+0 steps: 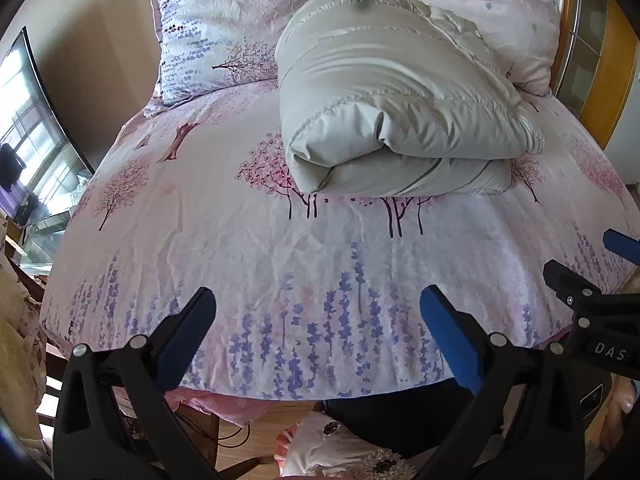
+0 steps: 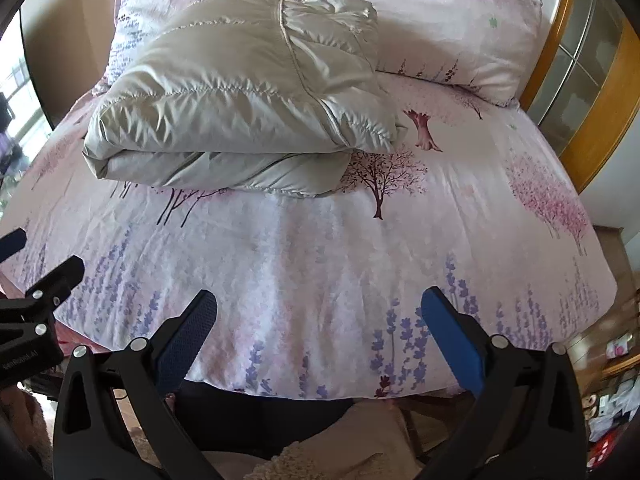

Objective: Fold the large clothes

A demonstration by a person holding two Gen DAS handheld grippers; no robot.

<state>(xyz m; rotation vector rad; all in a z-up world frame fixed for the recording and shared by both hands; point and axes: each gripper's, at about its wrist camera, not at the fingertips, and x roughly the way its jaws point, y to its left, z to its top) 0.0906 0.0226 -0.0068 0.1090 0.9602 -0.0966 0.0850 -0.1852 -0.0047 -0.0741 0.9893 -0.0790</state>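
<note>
Television (image 1: 32, 136) glass glints at the far left, beside the bed (image 1: 320, 280) with its pink sheet of printed trees and lavender. Two matching pillows (image 1: 208, 28) lean at the head. Against them, toward the middle of the mattress, lies the pale grey puffer jacket (image 1: 392, 96), folded into a thick bundle with its layered edge facing the foot of the bed. Left gripper (image 1: 318, 326) hovers over the near edge of the sheet, jaws spread wide, holding nothing. Right gripper (image 2: 319, 326) hangs just beside it, equally wide open and empty. Wooden glazed door (image 2: 580, 80) stands at the far right.
</note>
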